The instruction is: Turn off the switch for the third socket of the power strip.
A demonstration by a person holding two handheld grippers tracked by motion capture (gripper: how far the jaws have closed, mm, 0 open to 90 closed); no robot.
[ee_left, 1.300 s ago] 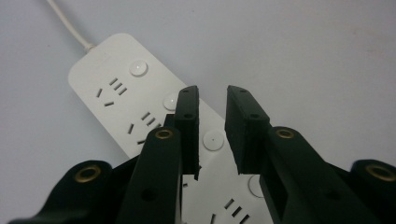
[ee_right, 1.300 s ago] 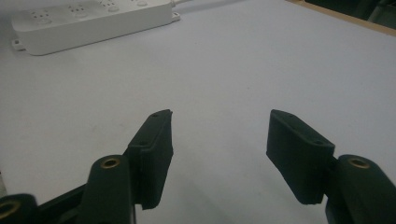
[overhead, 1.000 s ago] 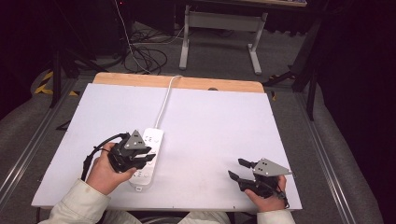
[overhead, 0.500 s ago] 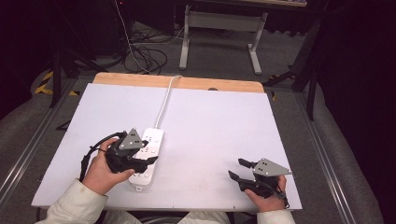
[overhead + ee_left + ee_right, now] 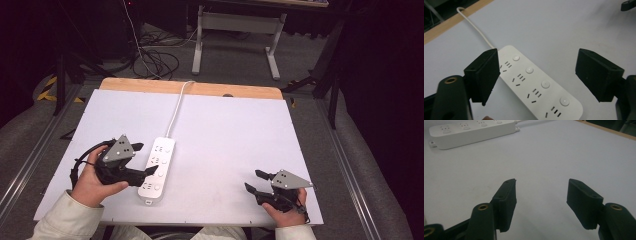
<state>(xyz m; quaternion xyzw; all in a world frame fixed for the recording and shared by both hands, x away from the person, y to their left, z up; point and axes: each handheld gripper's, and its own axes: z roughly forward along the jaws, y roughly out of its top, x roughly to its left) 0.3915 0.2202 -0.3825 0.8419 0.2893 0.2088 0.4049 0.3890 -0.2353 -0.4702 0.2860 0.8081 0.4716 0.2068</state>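
A white power strip lies flat on the white desk, in the lower left of the high view, its long side running up and down the frame. Its white cord leaves the far end and runs up over the wooden back edge of the desk.

The left claw sits just left of the strip, held in a hand that enters from the bottom left. Its jaws have just been opening and now stand wide apart; in the left gripper view the power strip lies on the desk below and between them, with neither pad pressing on it. Four round buttons and four sets of socket slots show along its top.

The right claw rests low at the lower right of the high view, well apart from the strip. Its jaws are spread with bare desk between them, and the strip shows at the upper left of the right gripper view.
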